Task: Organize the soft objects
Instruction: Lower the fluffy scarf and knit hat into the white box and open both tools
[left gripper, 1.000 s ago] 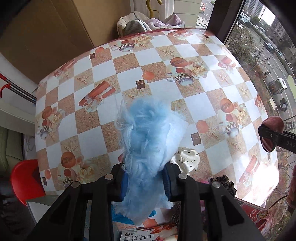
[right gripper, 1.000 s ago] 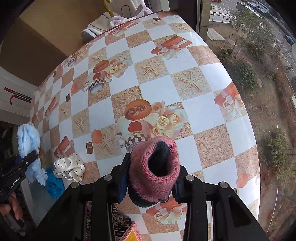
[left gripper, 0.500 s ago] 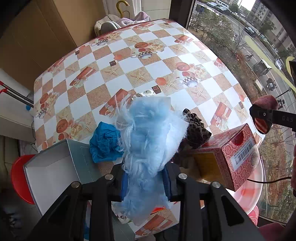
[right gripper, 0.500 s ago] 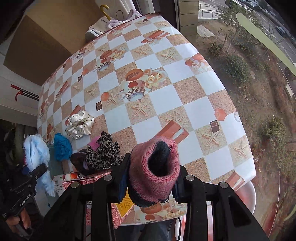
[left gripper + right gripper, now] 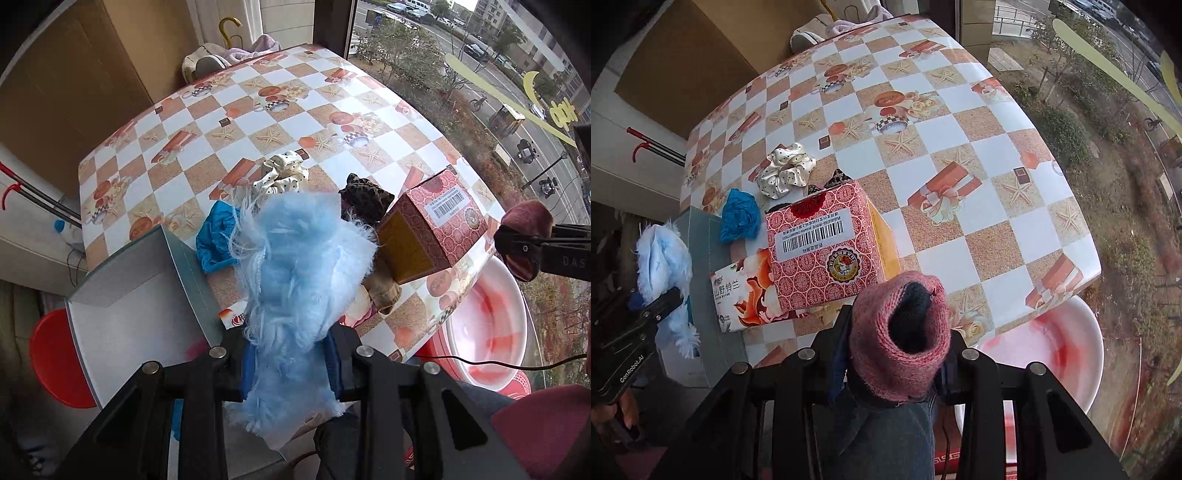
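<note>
My left gripper [image 5: 290,363] is shut on a fluffy light-blue item [image 5: 299,266] and holds it above the table's near left corner, beside an open grey box [image 5: 147,291]. It also shows in the right wrist view [image 5: 663,258]. My right gripper [image 5: 894,363] is shut on a pink knitted item [image 5: 899,332] with a dark inside, held off the table's near edge; it also shows in the left wrist view [image 5: 526,236]. On the table lie a blue scrunchie [image 5: 740,216], a cream dotted scrunchie [image 5: 786,170] and a leopard-print scrunchie [image 5: 365,197].
A red patterned carton [image 5: 822,251] and a tissue pack [image 5: 742,291] stand at the table's near edge. A white basin [image 5: 1052,350] sits below the table's right corner. A red stool [image 5: 55,358] is at the left. A window lies to the right.
Both grippers have pulled back and up from the table with their items still held. The carton, grey box and basin have come into view.
</note>
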Action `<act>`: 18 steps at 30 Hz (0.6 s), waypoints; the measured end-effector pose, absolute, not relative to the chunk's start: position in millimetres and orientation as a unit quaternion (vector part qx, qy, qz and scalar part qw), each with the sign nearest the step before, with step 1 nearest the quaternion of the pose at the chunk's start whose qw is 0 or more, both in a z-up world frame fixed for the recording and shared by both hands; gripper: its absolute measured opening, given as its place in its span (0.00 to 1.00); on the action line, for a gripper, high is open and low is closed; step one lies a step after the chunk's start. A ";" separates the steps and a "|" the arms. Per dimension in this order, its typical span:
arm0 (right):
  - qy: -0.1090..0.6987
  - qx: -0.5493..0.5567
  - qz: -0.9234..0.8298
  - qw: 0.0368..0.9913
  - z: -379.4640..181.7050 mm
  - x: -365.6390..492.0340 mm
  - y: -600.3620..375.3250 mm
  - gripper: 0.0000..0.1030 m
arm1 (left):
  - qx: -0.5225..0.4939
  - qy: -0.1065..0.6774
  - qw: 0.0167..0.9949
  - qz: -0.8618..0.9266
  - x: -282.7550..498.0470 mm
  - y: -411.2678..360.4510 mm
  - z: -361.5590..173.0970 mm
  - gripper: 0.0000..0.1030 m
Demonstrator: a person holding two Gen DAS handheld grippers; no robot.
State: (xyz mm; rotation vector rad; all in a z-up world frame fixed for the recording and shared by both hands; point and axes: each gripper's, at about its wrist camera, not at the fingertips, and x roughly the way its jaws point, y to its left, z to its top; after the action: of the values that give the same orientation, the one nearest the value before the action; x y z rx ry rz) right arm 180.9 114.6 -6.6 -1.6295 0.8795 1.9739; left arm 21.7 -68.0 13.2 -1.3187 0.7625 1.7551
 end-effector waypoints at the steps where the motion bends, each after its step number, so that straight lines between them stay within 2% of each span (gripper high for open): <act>1: 0.314 -0.586 0.715 0.216 -3.6 180.9 110.7 0.38 | -0.520 0.297 0.395 0.696 19.1 -72.6 14.4 0.33; 8: 0.285 -0.571 0.741 0.210 20.9 161.9 85.1 0.38 | -0.516 0.280 0.381 0.714 7.1 -103.9 18.7 0.33; 18: 0.189 -0.576 0.787 0.116 42.8 98.4 13.9 0.38 | -0.511 0.255 0.347 0.744 -2.6 -156.4 22.5 0.33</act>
State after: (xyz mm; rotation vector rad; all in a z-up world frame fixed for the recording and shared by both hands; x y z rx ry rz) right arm 98.4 13.9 42.8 -1.6858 0.5543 2.3050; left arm -2.6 -156.4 22.5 -1.3251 0.6623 1.9309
